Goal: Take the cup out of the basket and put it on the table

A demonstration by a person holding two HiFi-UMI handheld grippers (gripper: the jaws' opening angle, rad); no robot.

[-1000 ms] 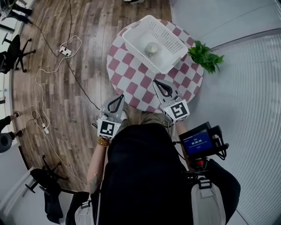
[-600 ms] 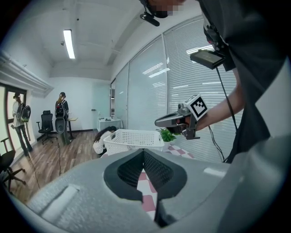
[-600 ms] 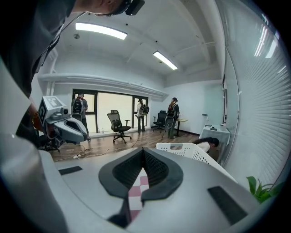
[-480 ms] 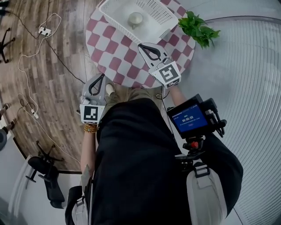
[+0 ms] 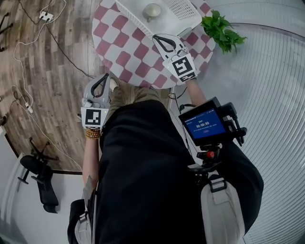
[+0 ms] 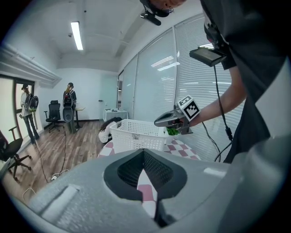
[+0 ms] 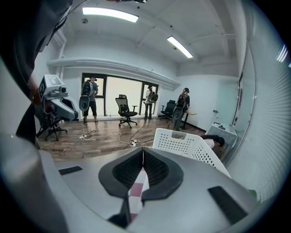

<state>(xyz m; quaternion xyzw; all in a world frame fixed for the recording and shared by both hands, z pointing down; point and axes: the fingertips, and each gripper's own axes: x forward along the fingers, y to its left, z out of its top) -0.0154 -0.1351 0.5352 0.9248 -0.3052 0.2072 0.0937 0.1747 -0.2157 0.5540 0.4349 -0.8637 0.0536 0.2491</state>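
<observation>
A white perforated basket [image 5: 183,10] stands on the round red-and-white checked table [image 5: 125,45], cut off by the top edge of the head view. A pale cup [image 5: 152,9] sits inside it. My right gripper [image 5: 157,37] hovers over the table just short of the basket's near wall, jaws shut and empty. My left gripper [image 5: 105,76] hangs off the table's near edge, over the person's knee, also shut and empty. In the left gripper view the basket [image 6: 136,135] and the right gripper [image 6: 175,119] show ahead; the basket wall hides the cup. The right gripper view has the basket [image 7: 188,145] to the right.
A green potted plant [image 5: 221,31] stands at the table's right edge beside the basket. Cables and a power strip [image 5: 46,15] lie on the wooden floor to the left. A screen device [image 5: 205,125] hangs at the person's chest. Office chairs and people stand far off.
The head view has tipped down, so table and basket slid toward the top edge. My right gripper has come closer to the basket. Both grippers stay shut.
</observation>
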